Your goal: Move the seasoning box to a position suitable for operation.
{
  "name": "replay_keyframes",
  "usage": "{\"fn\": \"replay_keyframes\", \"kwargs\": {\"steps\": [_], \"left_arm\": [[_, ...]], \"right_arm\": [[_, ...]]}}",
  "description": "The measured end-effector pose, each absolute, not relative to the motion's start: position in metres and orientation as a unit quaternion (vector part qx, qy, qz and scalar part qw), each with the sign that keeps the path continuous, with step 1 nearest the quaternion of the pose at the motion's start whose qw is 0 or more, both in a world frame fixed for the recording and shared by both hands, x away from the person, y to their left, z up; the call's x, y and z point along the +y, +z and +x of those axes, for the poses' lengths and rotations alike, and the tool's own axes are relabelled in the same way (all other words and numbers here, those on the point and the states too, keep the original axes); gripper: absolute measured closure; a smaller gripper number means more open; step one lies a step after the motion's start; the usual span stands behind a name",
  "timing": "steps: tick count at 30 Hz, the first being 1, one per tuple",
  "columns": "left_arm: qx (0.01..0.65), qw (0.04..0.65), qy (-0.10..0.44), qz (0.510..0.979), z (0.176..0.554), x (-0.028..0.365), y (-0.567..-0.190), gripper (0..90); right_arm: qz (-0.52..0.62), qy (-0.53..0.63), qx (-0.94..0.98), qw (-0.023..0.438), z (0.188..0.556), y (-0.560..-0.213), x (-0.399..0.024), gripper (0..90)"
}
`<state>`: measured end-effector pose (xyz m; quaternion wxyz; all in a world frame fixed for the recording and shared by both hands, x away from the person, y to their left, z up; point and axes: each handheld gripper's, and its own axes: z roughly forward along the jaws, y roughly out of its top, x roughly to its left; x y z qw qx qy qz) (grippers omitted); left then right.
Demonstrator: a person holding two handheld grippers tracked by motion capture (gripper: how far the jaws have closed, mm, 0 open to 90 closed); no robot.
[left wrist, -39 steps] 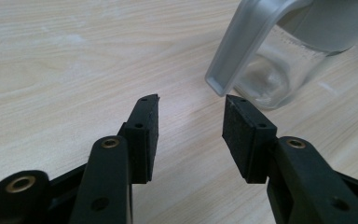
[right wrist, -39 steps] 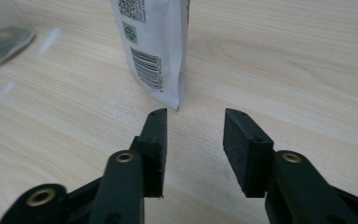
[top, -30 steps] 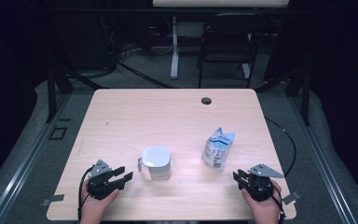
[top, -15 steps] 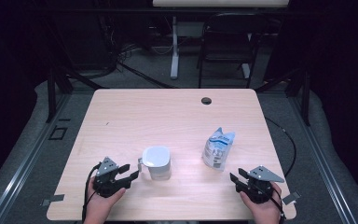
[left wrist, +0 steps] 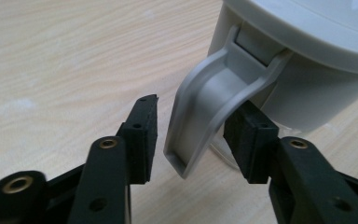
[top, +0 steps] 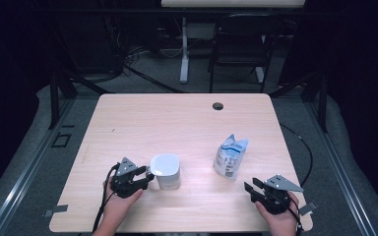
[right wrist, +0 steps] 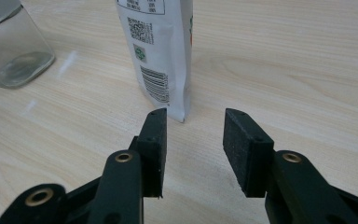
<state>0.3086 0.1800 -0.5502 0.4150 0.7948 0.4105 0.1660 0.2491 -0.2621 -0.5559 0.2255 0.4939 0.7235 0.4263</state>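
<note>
Left gripper view: curved grey plastic handle (left wrist: 209,98), grained wood table (left wrist: 65,51).

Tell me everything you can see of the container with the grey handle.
The container stands upright near the table's front edge. It has a white lid and a clear, glass-like body. Its grey plastic handle hangs between the open jaws of the left gripper; one pad looks very close to it, the other stands apart.

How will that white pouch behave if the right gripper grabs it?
The pouch is probably soft, since its thin sides look creased and may dent under the pads. Standing tall on a narrow base, it could tip when nudged. Its smooth printed skin may slip.
</note>
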Motion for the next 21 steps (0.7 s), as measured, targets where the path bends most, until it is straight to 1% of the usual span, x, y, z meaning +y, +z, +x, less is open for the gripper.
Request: {"fn": "replay_keyframes", "kwargs": {"steps": [1,8,11,21], "left_arm": [[0.407,0.413,0.167,0.797,0.3093,0.179,-0.5495,58.9],[0.384,0.409,0.19,0.806,0.3109,0.1758,-0.5514,68.1],[0.374,0.409,0.193,0.81,0.3103,0.1771,-0.5519,69.6],[0.375,0.403,0.2,0.81,0.3076,0.1753,-0.5516,70.4]], "right_arm": [[0.492,0.426,0.724,0.227,0.2487,-0.5554,-0.2625,60.7],[0.488,0.428,0.725,0.228,0.2471,-0.5565,-0.2615,60.8],[0.486,0.436,0.724,0.221,0.2464,-0.5557,-0.2619,61.3],[0.484,0.43,0.728,0.225,0.2459,-0.5558,-0.2635,62.9]]}}
